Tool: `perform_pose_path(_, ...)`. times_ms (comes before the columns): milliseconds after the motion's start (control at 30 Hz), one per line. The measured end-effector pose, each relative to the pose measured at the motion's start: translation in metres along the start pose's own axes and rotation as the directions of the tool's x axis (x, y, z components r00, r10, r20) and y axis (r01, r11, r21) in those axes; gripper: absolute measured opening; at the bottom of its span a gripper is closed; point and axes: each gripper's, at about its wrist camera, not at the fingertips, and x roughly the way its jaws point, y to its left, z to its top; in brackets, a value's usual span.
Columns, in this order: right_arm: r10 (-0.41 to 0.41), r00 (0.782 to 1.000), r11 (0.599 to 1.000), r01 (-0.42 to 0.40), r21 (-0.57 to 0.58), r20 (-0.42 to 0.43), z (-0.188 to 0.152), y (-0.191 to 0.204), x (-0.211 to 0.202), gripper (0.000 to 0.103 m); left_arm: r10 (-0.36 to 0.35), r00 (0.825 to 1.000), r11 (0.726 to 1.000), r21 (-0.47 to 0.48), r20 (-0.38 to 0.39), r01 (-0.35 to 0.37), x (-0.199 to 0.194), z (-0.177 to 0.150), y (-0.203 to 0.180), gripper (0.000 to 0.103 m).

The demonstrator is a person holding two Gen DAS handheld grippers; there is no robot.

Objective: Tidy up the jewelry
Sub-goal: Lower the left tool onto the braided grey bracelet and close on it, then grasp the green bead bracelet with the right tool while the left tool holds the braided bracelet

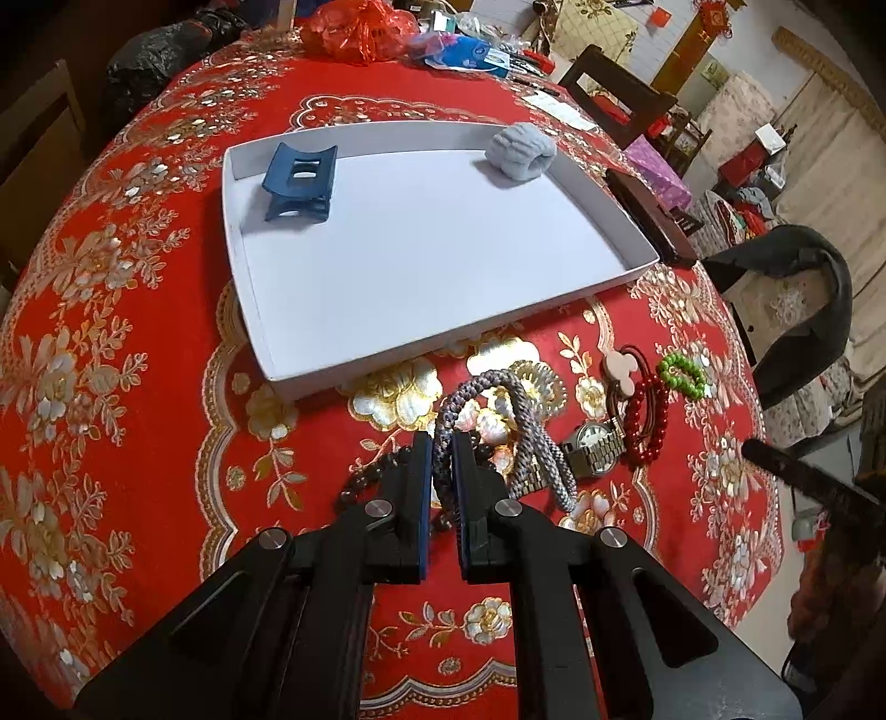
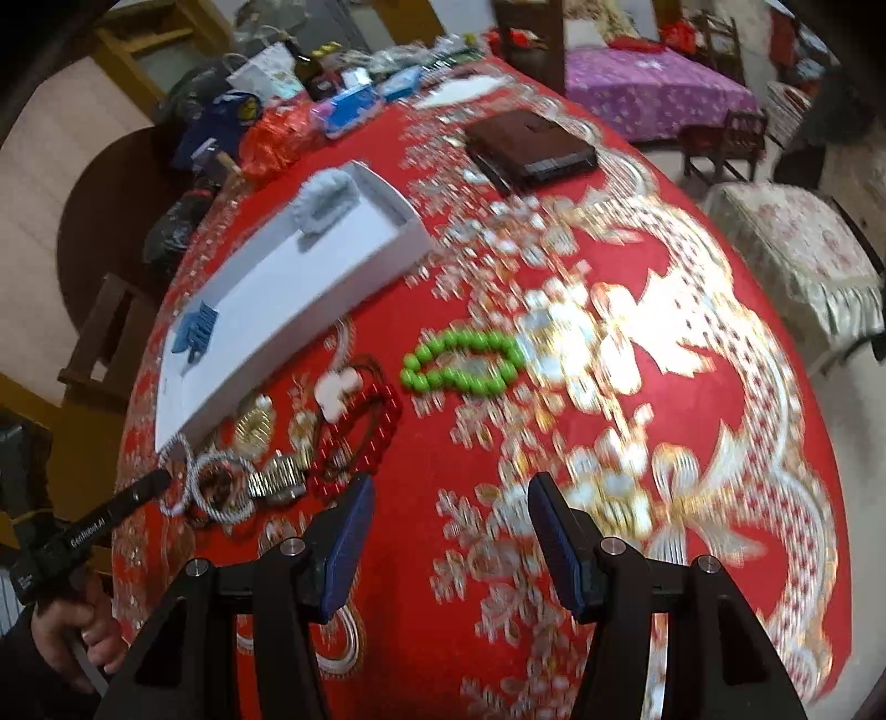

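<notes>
My left gripper [image 1: 442, 443] is shut on a grey braided rope necklace [image 1: 520, 410] that lies on the red tablecloth in front of a white tray [image 1: 387, 260]. In the tray sit a blue hair claw [image 1: 299, 183] and a grey scrunchie [image 1: 523, 149]. Beside the necklace lie a metal watch [image 1: 595, 443], a red bead bracelet [image 1: 645, 421], a green bead bracelet [image 1: 682, 375], a pink hair tie [image 1: 620, 371] and dark beads [image 1: 365, 476]. My right gripper [image 2: 448, 493] is open and empty above the cloth, near the green bracelet [image 2: 462, 363]. The left gripper [image 2: 149, 484] shows at the necklace [image 2: 221, 487] in the right wrist view.
A dark wallet [image 2: 531, 147] lies beyond the tray [image 2: 288, 310]. Bags and packets [image 1: 360, 27] crowd the table's far edge. A chair with a dark garment [image 1: 797, 299] stands at the right side. The right wrist view is blurred.
</notes>
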Motion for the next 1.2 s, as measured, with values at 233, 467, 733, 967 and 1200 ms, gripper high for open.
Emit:
perform_pose_path(233, -0.035, 0.999, 0.994, 0.037, -0.104, 0.023, 0.038, 0.004, 0.019, 0.055, 0.044, 0.999, 0.999, -0.031, 0.012, -0.044, -0.006, -0.002, 0.013, 0.006)
perform_pose_path(467, -0.114, 0.993, 0.969, 0.112, -0.219, 0.004, 0.068, -0.005, 0.049, 0.048, 0.063, 0.998, 0.996, -0.067, 0.028, -0.061, -0.015, -0.004, 0.028, 0.006)
perform_pose_path(733, -0.181, 0.983, 0.894, 0.148, -0.423, -0.038, 0.061, 0.005, 0.078, 0.044, 0.065, 0.997, 0.995, -0.071, 0.033, -0.063, -0.017, -0.003, 0.030, 0.006)
perform_pose_path(967, -0.142, 0.990, 0.880, 0.136, -0.454, 0.022, 0.054, 0.004, 0.073, 0.031, 0.055, 0.998, 0.997, -0.047, 0.019, -0.054, -0.012, -0.003, 0.020, 0.006)
perform_pose_path(1200, -0.099, 0.995, 0.929, 0.084, -0.361, -0.023, 0.037, 0.003, 0.052, 0.008, 0.052, 0.998, 0.998, -0.045, 0.018, -0.051, -0.011, -0.004, 0.018, 0.006)
